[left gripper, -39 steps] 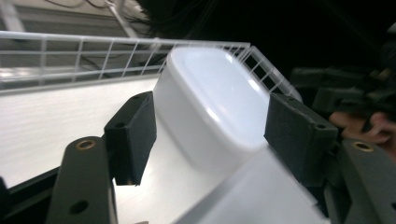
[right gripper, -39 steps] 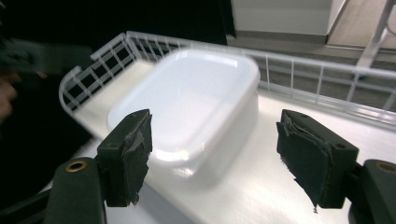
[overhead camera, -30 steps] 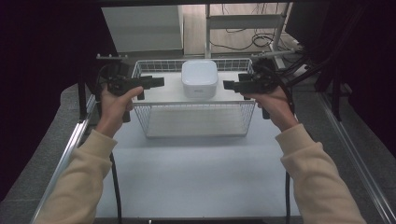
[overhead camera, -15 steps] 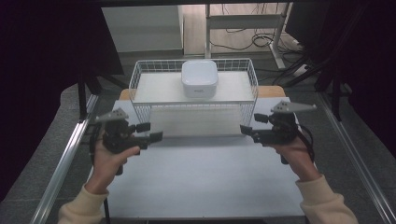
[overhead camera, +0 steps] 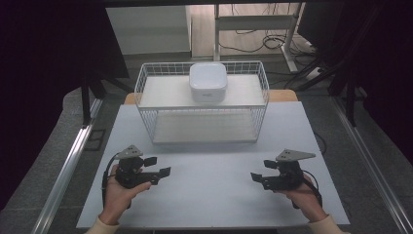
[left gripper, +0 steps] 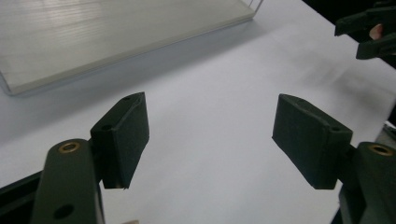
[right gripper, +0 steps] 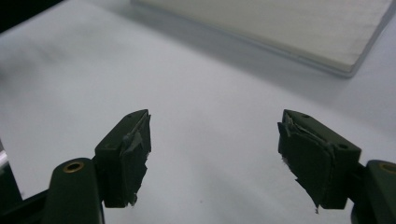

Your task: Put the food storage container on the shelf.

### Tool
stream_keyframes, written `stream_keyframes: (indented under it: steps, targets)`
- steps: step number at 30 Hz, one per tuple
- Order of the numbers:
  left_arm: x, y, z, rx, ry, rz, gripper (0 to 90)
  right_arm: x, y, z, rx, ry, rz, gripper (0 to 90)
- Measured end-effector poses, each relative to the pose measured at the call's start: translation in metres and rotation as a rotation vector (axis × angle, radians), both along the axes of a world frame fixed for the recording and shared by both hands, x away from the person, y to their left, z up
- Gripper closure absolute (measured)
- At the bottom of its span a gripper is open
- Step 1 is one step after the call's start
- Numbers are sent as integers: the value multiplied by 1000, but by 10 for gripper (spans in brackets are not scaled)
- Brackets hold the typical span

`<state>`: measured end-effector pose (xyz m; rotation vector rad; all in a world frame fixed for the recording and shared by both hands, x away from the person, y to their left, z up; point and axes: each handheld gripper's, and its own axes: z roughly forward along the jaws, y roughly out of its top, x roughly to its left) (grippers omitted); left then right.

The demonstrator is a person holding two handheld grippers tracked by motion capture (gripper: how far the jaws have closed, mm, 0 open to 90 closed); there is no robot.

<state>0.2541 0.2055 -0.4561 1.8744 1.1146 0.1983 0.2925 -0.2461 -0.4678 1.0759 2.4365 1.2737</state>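
Left hand-held gripper (overhead camera: 157,169) low over the near left of the white table (overhead camera: 214,195), jaws spread wide with nothing between them, having just been opening; bare white tabletop between its black pads (left gripper: 122,135) in the left gripper view. Right hand-held gripper (overhead camera: 260,171) low over the near right of the table, jaws likewise spread and empty, torn dark covering on its pads (right gripper: 128,154) in the right gripper view. Both pointing inward, toward each other, well apart, each gripped from below by a hand (overhead camera: 119,192). Grey three-cornered plate on top of each.

Nearest thing: a white wire basket (overhead camera: 202,114) at the far middle of the table, well apart from both grippers. Pale flat board (overhead camera: 204,127) as its lower floor, an upper shelf (overhead camera: 160,90) above it. Rounded white square box (overhead camera: 208,82) resting on that upper shelf, near its middle, upright, small dark mark on its front face. Near corner of the basket's pale base at the top of both gripper views.
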Motion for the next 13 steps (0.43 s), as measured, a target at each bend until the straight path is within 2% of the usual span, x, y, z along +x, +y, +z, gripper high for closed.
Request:
stream_keyframes:
  steps: [2, 8, 10, 13]
  targets:
    - [0, -1, 0, -5, -5, 2, 270, -2, 2, -3, -16, -8, 5, 251]
    - [2, -3, -2, -5, -13, 7, 267, -3, -2, -2, -6, -11, -10, 249]
    - [2, -4, -3, -14, -22, -12, 258, -3, -1, -2, -7, -9, -9, 246]
    - [1, -5, -4, -4, -29, -19, 245, -3, -1, -4, 1, -16, -7, 237]
